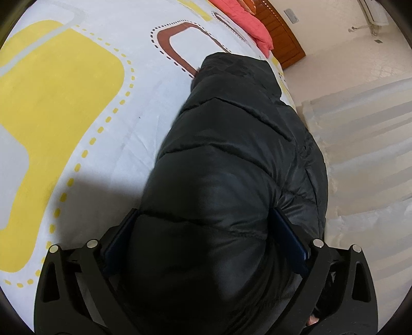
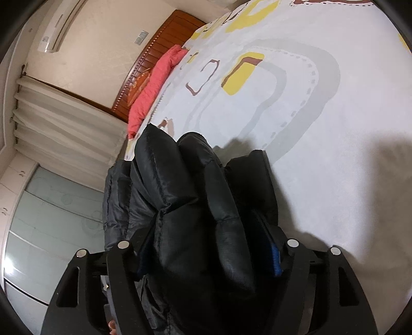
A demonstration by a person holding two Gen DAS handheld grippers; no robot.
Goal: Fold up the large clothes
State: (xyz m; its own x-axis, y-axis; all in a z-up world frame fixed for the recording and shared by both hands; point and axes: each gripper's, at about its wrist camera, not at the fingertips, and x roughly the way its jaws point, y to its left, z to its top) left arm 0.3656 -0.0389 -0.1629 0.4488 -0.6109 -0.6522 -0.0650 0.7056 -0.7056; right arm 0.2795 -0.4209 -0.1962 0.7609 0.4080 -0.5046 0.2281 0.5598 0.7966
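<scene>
your left tool [image 1: 206, 237] and right tool [image 2: 208, 247] both clamp the black puffer jacket [image 1: 231, 144] above the bed [image 1: 77, 103], bunched lengthwise, folding looks partly done.

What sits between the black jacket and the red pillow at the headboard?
Only bedsheet separates the black jacket from the red pillow, per the left wrist view.

Right gripper [image 2: 206, 247] clamps the black puffer jacket [image 2: 185, 206] above the bedsheet [image 2: 322, 128].
</scene>
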